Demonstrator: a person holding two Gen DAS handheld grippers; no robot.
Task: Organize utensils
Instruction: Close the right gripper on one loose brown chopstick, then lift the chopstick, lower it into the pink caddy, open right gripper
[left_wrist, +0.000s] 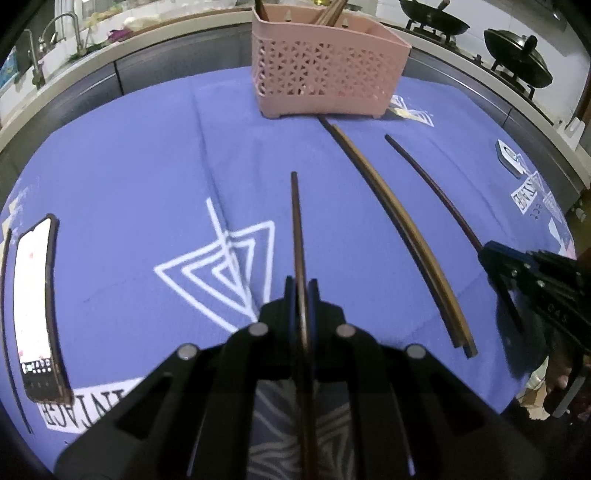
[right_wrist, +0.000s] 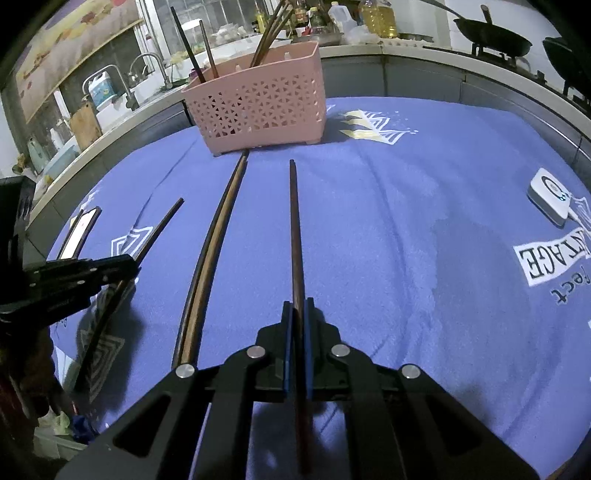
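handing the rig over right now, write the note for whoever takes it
Left gripper: jaws shut on a dark chopstick, tip toward the basket.
Right gripper: jaws shut on a brown chopstick.
A pair lies on the cloth between them, ends near the basket.
Done: several chopsticks stand in the basket.
Left: drop in both held ones, then the pair.

Blue tablecloth (right_wrist: 406, 221) showing a white printed label (right_wrist: 550, 258) reading partly "TAGE", upside down, smaller script "fect" running beside it, no other lettering being legible

Phone (left_wrist: 37, 306), white device (right_wrist: 550, 201), blue cloth (right_wrist: 388, 229)
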